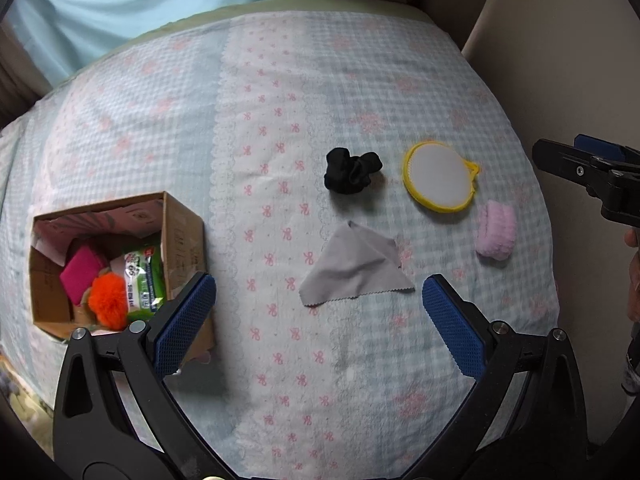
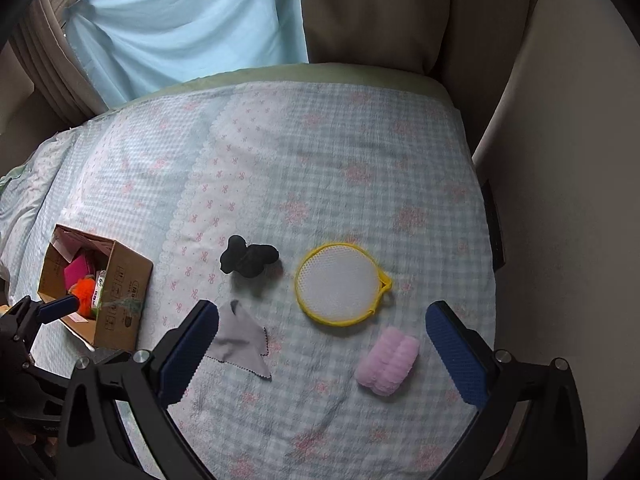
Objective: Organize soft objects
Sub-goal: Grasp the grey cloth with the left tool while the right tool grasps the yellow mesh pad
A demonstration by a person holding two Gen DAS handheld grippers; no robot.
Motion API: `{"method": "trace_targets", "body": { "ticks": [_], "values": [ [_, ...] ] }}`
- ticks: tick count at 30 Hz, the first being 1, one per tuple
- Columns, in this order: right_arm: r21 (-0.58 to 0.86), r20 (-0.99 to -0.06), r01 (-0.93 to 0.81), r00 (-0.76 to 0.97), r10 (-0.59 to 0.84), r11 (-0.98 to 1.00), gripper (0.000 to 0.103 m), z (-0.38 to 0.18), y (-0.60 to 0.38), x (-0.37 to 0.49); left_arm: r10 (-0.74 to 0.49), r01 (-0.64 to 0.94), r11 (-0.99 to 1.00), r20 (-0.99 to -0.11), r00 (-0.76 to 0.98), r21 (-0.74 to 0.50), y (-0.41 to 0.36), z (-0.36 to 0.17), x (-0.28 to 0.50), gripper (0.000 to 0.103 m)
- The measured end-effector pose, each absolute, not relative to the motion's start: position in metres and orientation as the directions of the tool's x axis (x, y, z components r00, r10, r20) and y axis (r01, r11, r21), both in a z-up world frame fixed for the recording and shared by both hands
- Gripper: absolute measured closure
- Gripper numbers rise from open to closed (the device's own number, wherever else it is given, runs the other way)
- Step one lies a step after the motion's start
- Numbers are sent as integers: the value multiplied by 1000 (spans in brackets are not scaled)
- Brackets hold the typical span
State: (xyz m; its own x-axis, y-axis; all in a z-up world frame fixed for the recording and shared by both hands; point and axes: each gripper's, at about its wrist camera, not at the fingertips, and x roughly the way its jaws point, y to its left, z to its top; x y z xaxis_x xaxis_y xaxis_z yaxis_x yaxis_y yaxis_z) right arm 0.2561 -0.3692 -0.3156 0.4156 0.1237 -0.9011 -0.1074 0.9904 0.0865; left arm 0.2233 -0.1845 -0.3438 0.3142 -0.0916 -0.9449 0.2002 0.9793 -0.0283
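On the bed with the blue checked cover and pink bows (image 1: 280, 80), an open brown cardboard box (image 1: 186, 236) sits far to the left. Inside it lie a dark pink soft block (image 1: 82, 274), a fluffy orange pom-pom (image 1: 107, 300) and a green and white packet (image 1: 144, 280), all pressed close together.

To the right of the box, well apart from it, a flat grey cloth with zigzag edges (image 1: 356, 266) lies spread out. Behind the cloth sits a crumpled black sock (image 1: 352, 176). Right of the sock is a round white mesh pad with a yellow rim (image 1: 438, 176). Just in front of the pad, a little to the right, lies a rolled pale pink fuzzy cloth (image 2: 388, 362).

Between the box and the grey cloth the cover is bare. Right of the pink roll, the bed ends near a beige wall (image 2: 580, 200).

The left hand-held gripper (image 1: 318, 308) hangs over the cover beside the box with its blue pads wide apart, holding nothing. The right hand-held gripper (image 2: 322, 340) is also spread wide and holds nothing, above the grey cloth and pink roll.
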Motion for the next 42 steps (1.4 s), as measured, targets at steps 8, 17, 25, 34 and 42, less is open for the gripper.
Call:
{"method": "trace_targets", "body": {
  "ticks": [8, 17, 25, 34, 42],
  "values": [
    [116, -950, -152, 271, 154, 982, 0, -413, -368, 301, -96, 210, 977, -968, 233, -46, -212, -433, 242, 0],
    [89, -979, -145, 168, 113, 985, 0, -477, -361, 328, -82, 210, 977, -978, 193, -40, -220, -485, 251, 0],
    [12, -985, -169, 170, 41, 986, 0, -497, -358, 339, -53, 233, 972, -979, 198, -5, -225, -513, 256, 1],
    [64, -979, -115, 186, 85, 991, 24, -490, -382, 343, -62, 271, 962, -974, 219, 0, -236, -515, 246, 32],
    [94, -974, -41, 205, 100, 995, 78, -472, -405, 344, -96, 305, 952, -969, 228, -23, -247, -507, 235, 80]
  ]
}}
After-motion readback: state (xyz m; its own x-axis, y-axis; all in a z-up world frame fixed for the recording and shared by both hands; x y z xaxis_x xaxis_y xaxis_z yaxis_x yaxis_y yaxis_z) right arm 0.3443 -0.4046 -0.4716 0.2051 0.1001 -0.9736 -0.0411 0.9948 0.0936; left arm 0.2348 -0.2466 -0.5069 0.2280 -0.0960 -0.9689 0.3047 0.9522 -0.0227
